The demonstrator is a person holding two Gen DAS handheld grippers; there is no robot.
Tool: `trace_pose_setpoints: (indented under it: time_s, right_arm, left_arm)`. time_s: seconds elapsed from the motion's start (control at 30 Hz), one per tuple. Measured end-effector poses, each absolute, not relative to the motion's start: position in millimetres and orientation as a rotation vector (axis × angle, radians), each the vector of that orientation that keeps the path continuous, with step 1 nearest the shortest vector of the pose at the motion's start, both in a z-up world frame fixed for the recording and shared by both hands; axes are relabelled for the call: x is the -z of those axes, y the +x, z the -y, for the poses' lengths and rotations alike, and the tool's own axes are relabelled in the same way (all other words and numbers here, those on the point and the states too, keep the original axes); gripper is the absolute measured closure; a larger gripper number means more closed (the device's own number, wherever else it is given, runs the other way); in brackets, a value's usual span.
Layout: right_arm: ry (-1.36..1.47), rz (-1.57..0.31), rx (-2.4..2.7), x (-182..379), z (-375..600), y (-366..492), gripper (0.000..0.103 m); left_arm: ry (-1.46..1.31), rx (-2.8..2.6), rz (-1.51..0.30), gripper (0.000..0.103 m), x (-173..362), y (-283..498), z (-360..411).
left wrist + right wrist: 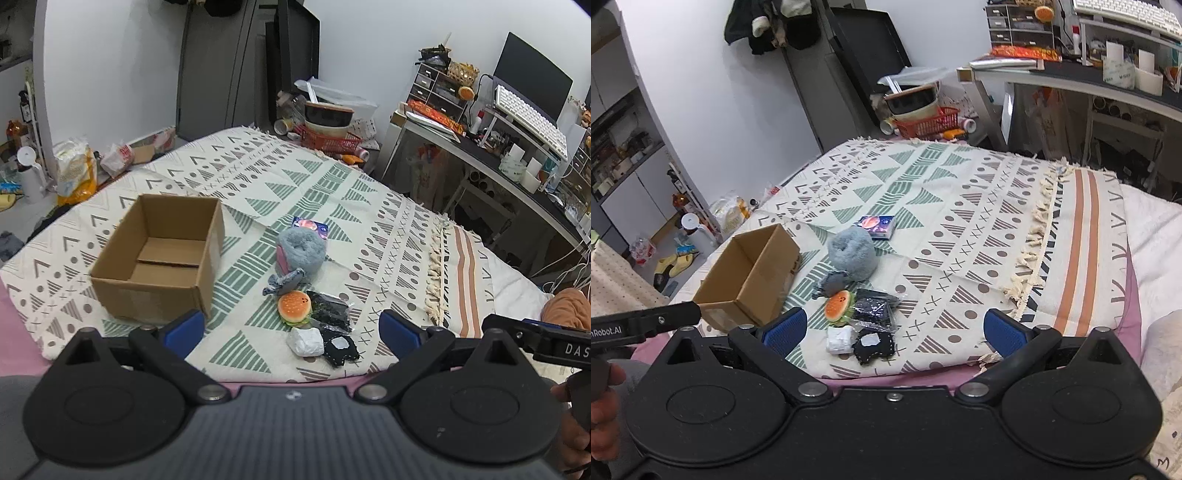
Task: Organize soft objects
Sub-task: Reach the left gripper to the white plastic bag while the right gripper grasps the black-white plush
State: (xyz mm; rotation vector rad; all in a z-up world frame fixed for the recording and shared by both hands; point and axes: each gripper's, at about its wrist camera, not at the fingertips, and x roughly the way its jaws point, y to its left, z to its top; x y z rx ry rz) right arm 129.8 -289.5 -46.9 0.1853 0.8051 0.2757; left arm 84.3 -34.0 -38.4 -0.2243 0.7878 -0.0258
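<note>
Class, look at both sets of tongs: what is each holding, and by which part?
Nothing. The left tongs and right tongs are both open and empty above the blanket.

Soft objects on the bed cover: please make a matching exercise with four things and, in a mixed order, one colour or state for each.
Things:
1. cardboard box
2. burger toy
3. fluffy roll
4. left gripper

Descriptions:
A. grey-blue
B. open, holding nothing
C. orange bun
D. brown, nothing inside

Pairs: 1-D, 2-C, 3-A, 4-B
</note>
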Motion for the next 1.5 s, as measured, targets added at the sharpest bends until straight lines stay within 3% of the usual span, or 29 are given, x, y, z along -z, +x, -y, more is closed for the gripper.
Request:
trace_pose_setpoints:
  time_s: [0.77, 1.23, 1.5]
  right_arm:
    - [0.34, -0.932, -0.246, 112.4, 275.0, 195.5, 0.002]
    - [0.487, -1.041, -0.22, 165.8, 270.3, 220.7, 0.018]
    - [0.555, -1.112, -0.215, 188.1, 268.0, 233.5, 0.029]
  left_arm:
    - [-0.254, 0.072, -0.923, 0.013, 114.6, 167.9, 46.1]
    - [-0.285, 0.065, -0.994, 0.026, 167.9, 198.0, 40.7]
    - [-0.33, 0.058, -1.067, 0.041, 197.7, 212.8, 39.8]
